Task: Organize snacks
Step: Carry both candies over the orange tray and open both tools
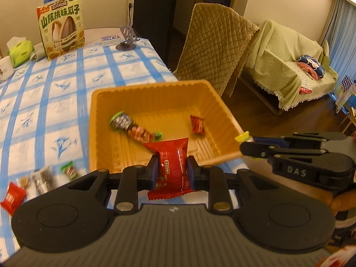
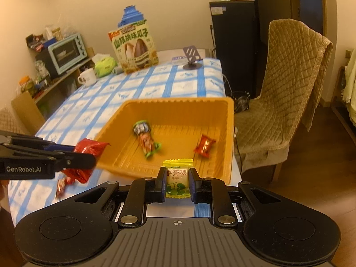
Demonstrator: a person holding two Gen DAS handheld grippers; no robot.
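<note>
We see our left gripper clenched on a large red foil snack packet, gripped across its middle with its long axis running along the fingers, its far end pointing out over the near rim of the orange ribbed plastic tray. From the right wrist view the same packet hangs just at the tray's left near corner, with the left gripper reaching in from the left.

Our right gripper grasps a small yellow sachet with green leaves printed on it, held upright between the pads, its long axis also along the fingers and its top edge at the tray's near wall. In the left wrist view only the yellow tip of that sachet shows at the nose of the right gripper, beside the tray's right corner.

Inside the tray lie a long twisted wrapper with green ends, lying diagonally across the floor, and a small red candy near the right wall, well apart from it.

On the blue-and-white checked tablecloth, left of the tray, several small wrapped snacks remain, blurred, with a red sachet nearest the edge. A green sunflower-seed box stands upright at the far end
</note>
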